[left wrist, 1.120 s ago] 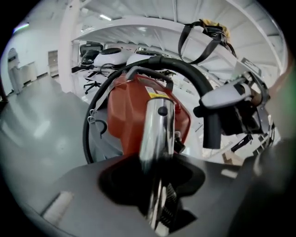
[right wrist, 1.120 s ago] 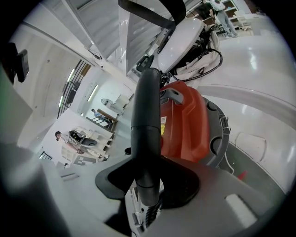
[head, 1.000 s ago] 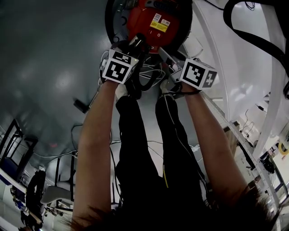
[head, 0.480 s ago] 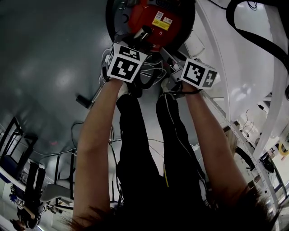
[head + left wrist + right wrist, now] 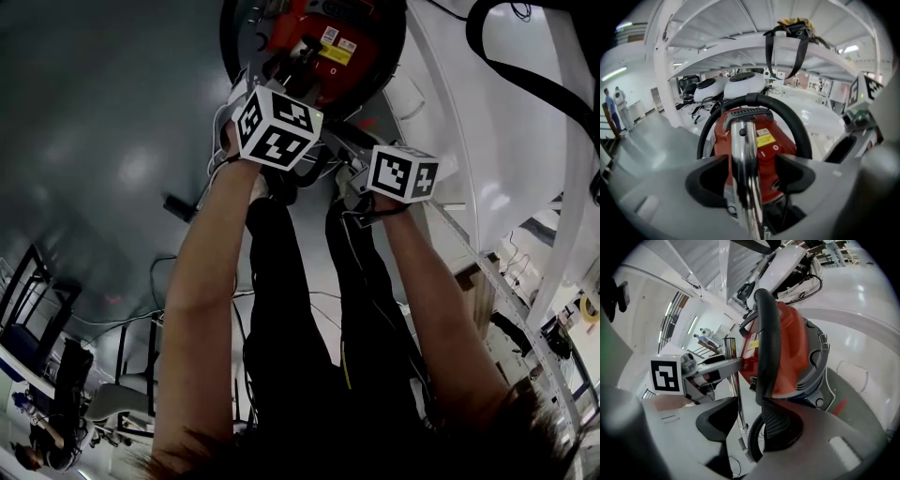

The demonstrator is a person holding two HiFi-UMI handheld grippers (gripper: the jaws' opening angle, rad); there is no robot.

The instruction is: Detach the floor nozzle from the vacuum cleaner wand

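Observation:
A red canister vacuum (image 5: 323, 37) stands on the grey floor ahead of my feet, with a black hose (image 5: 787, 115) arching over it. Its chrome wand (image 5: 744, 154) rises between the jaws of my left gripper (image 5: 749, 180). Those jaws are opening, and a gap shows on each side of the tube. My right gripper (image 5: 747, 423) is close to the right of it. It stands open, with the black hose (image 5: 766, 333) against its right pad (image 5: 780, 425) and a ribbed hose (image 5: 753, 441) below. I cannot see the floor nozzle.
My legs in dark trousers (image 5: 281, 309) stand just behind the vacuum, among loose cables. White curved shells (image 5: 506, 122) and a black strap (image 5: 525, 66) fill the right side. Office chairs (image 5: 56, 394) sit at the lower left. A small dark piece on a thin rod (image 5: 178, 206) lies left of my feet.
My left gripper has risen toward the vacuum and rolled, so its marker cube now shows two faces. The right gripper has slid a little to the left.

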